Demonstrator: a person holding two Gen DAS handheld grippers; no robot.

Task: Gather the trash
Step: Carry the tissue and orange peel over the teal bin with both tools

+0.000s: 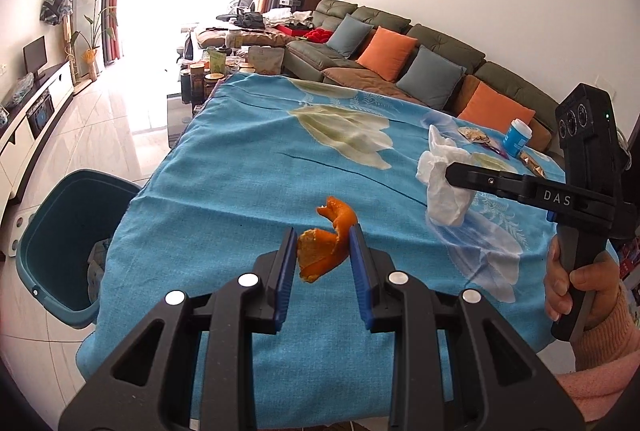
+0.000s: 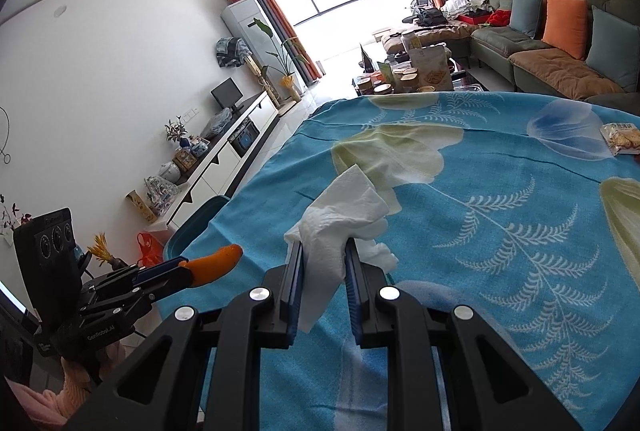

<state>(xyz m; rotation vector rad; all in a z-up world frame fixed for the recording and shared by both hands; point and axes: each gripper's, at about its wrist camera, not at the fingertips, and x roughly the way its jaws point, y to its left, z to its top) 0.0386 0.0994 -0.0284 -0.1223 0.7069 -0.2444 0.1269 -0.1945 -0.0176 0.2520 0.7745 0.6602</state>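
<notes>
My left gripper [image 1: 323, 239] is shut on a curled piece of orange peel [image 1: 325, 247], held just above the blue flowered tablecloth [image 1: 248, 167]. In the right wrist view the same peel [image 2: 216, 265] sticks out of the left gripper [image 2: 188, 271] at the lower left. My right gripper [image 2: 323, 251] is shut on a crumpled white tissue [image 2: 344, 215], which hangs between its blue pads. The left wrist view shows that tissue [image 1: 444, 183] at the tip of the right gripper [image 1: 454, 173], off to the right. A teal trash bin [image 1: 60, 243] stands on the floor by the table's left edge.
More litter lies at the table's far right: a snack wrapper [image 1: 476, 137], a blue cup [image 1: 517, 138] and a small packet [image 1: 534, 165]. A biscuit packet [image 2: 622, 139] also shows. A green sofa [image 1: 420, 47] lines the right wall, a crowded coffee table [image 1: 224, 67] stands beyond.
</notes>
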